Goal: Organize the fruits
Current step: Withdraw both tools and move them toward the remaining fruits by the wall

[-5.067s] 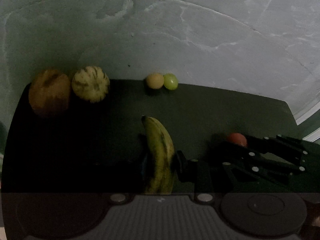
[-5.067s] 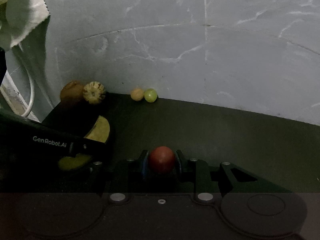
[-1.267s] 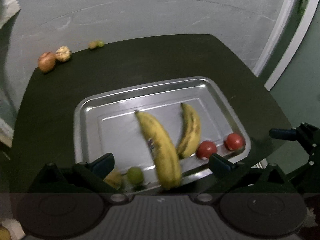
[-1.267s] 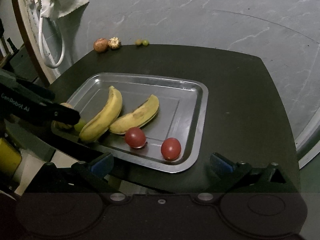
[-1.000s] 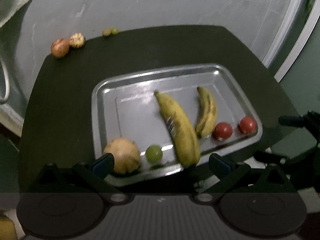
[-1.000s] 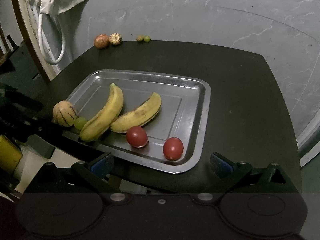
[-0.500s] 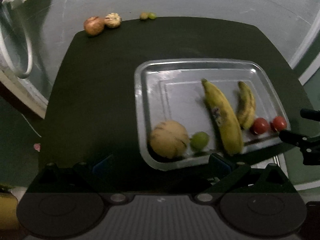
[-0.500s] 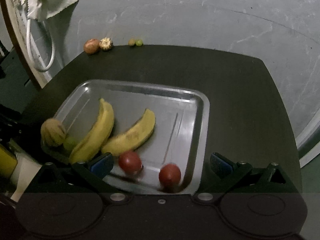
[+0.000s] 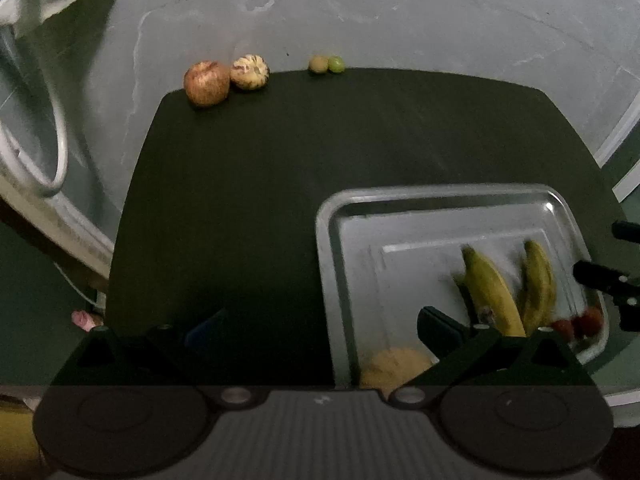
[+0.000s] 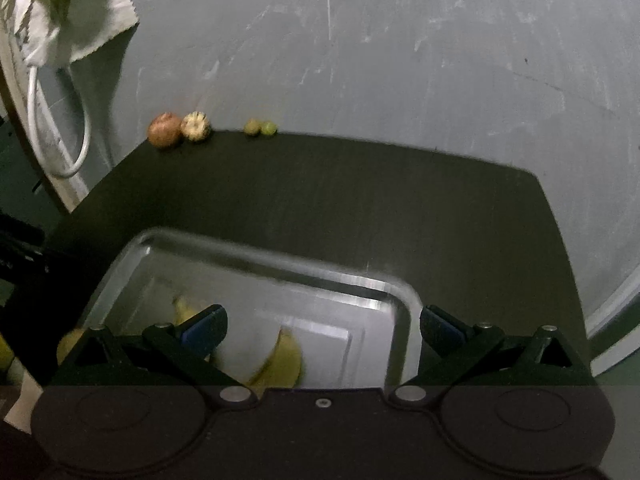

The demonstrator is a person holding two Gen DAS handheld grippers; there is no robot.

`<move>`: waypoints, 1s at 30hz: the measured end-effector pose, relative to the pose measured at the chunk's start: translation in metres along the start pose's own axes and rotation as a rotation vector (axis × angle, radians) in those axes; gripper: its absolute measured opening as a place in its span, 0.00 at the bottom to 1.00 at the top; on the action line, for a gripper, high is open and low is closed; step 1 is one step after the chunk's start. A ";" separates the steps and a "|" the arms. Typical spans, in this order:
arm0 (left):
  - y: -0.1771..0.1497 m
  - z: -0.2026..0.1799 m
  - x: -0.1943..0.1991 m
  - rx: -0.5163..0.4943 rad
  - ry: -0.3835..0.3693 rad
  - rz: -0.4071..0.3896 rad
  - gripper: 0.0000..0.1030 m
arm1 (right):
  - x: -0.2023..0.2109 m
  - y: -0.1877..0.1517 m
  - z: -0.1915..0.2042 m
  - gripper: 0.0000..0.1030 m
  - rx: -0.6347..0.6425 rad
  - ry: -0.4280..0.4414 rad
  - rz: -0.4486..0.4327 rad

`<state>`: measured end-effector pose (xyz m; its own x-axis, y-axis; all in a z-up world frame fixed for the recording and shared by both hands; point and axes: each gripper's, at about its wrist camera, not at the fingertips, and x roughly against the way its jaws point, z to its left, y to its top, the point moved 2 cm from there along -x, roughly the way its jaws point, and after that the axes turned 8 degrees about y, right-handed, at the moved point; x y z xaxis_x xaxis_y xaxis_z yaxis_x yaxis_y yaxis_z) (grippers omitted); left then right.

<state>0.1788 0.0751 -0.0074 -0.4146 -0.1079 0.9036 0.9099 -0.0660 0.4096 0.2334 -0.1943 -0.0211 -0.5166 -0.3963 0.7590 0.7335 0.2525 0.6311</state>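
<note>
A metal tray [image 9: 332,240] lies on the dark table near its front edge. In it are two bananas [image 9: 490,288] [image 9: 538,280], two red tomatoes [image 9: 564,326] and a pale striped melon [image 9: 394,366]. My left gripper [image 9: 320,324] is open and empty over the bare table left of the tray. My right gripper [image 10: 322,324] is open and empty above the tray [image 10: 400,292], with a blurred banana [image 10: 280,356] below it. At the table's far edge sit an apple [image 9: 206,82], a striped melon [image 9: 250,72] and two small fruits [image 9: 318,64] [image 9: 336,64].
The far fruits rest against a grey wall; the apple [image 10: 164,130] stands leftmost. A white cloth [image 10: 60,12] and a white hose [image 10: 60,120] hang at the left. The right gripper's fingers [image 9: 600,276] show at the left view's right edge. Bare dark tabletop [image 9: 320,152] lies between tray and wall.
Banana and tomato, held five seconds ago, now lie in the tray and both grippers are open. Since half a second ago both views tilted up; the tray slid lower, tomatoes left the right view.
</note>
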 end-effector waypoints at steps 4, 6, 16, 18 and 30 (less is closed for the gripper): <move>0.021 0.012 -0.014 0.007 0.001 -0.018 1.00 | -0.011 0.031 -0.002 0.99 0.031 0.000 -0.015; 0.032 0.019 -0.021 0.015 0.000 -0.031 1.00 | -0.018 0.048 -0.003 0.99 0.045 0.005 -0.021; 0.088 0.046 -0.051 -0.044 0.039 -0.140 1.00 | -0.073 0.111 0.008 0.99 0.117 0.055 -0.030; 0.100 0.050 -0.057 -0.072 0.054 -0.162 1.00 | -0.084 0.119 0.012 0.99 0.134 0.067 -0.030; 0.154 0.053 -0.090 -0.280 0.145 -0.282 1.00 | -0.154 0.152 0.034 0.99 0.131 0.134 -0.026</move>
<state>0.3570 0.1272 -0.0188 -0.6625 -0.1846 0.7259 0.7297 -0.3778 0.5699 0.4098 -0.0652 -0.0366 -0.4648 -0.5161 0.7195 0.6524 0.3498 0.6724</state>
